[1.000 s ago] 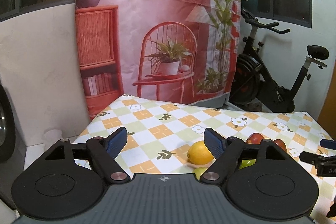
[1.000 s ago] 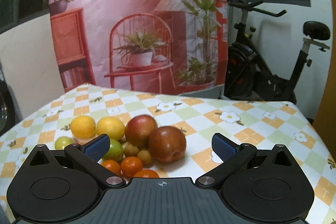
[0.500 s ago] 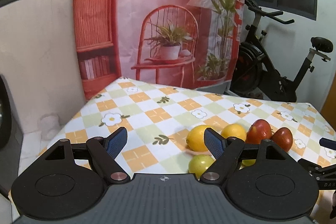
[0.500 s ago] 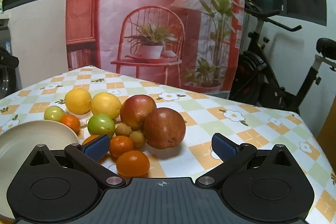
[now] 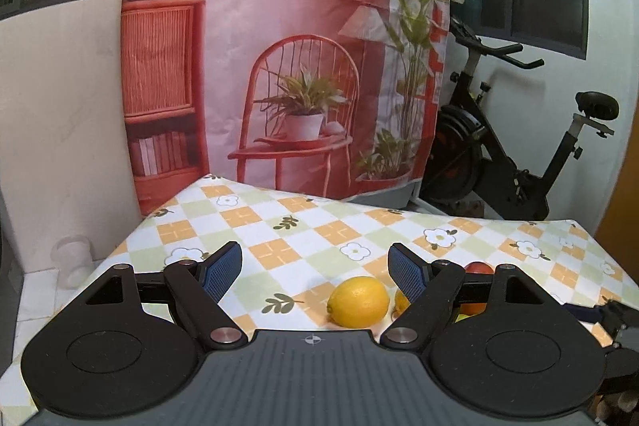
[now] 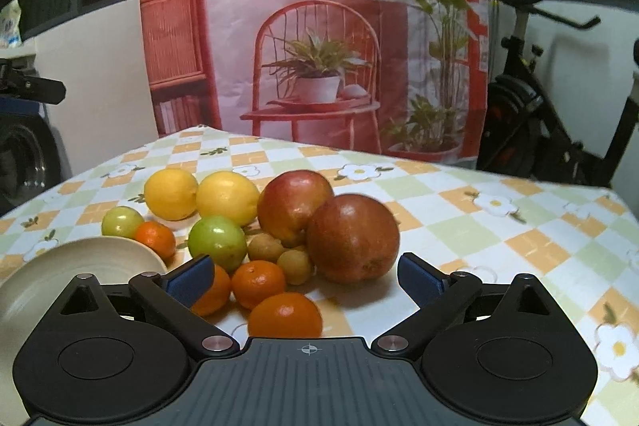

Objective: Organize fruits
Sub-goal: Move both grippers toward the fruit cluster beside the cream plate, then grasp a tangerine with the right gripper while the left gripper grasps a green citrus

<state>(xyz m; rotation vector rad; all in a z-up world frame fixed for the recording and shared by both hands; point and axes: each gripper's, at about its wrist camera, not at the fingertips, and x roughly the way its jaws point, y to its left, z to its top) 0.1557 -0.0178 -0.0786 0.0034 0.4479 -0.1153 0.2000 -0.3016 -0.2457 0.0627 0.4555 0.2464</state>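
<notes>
- The right gripper [image 6: 301,276] hovers low over the table [image 6: 459,226] with its jaws wide apart and nothing between them, a spread that looks meant to take a round fruit whole.
- Straight ahead of its jaws lies the heap of fruit: tangerines [image 6: 285,314] nearest, two small brown longan-like fruits [image 6: 294,266] behind them, then a green fruit [image 6: 217,238], two red apples [image 6: 353,236] touching, and two lemons [image 6: 227,196] at the back.
- A cream plate [image 6: 60,266] sits just beside the heap on the left, probably where sorted fruit is to go; it holds nothing visible.
- The left gripper [image 5: 315,270] is likewise spread and holding nothing, aimed past one lemon [image 5: 358,301], as if waiting its turn.
</notes>
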